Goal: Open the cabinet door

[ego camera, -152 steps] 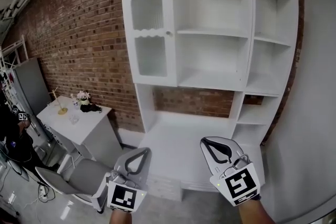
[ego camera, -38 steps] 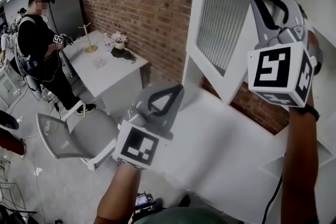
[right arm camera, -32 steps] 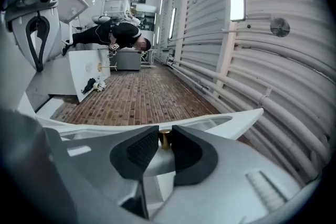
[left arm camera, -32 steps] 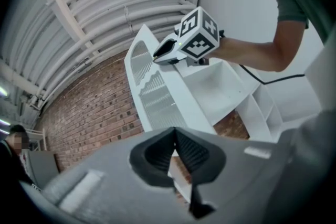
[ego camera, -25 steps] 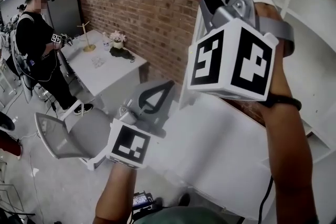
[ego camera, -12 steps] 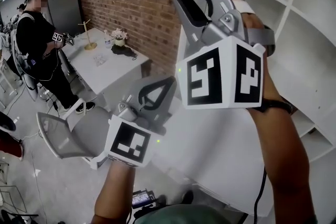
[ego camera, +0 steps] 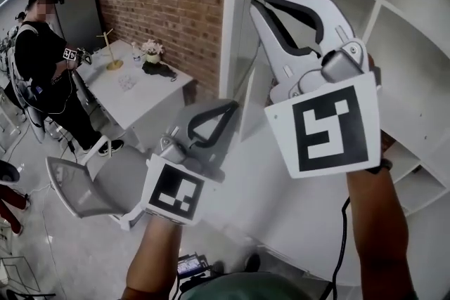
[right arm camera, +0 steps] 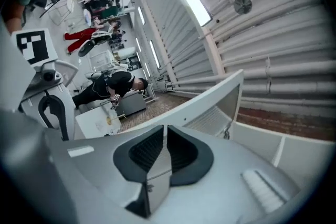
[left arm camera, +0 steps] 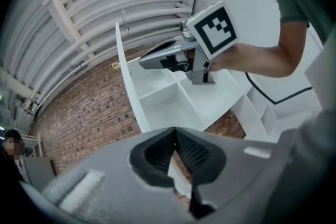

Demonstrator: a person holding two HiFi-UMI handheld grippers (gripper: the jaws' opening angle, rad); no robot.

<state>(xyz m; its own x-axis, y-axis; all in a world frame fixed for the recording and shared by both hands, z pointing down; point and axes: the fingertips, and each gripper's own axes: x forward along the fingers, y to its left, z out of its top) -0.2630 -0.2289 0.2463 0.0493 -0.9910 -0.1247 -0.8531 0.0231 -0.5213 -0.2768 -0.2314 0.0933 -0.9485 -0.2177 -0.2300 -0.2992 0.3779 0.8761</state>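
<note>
Head view: the cabinet door (ego camera: 234, 24) now stands edge-on to me, swung clear of the shelves (ego camera: 422, 53) it covered a moment ago, so I judge the opening as good as done. My right tongs (ego camera: 257, 0) have come off the knob and hang free before the shelves. The door's top is cut off.

Left gripper view: my left tongs (left arm camera: 174, 131) sit pinched together, empty (idle throughout).

Right gripper view: these tongs have just been closing, down to a thin slit with nothing between them. The door lies well beyond. I can't pick out its knob here.
</note>
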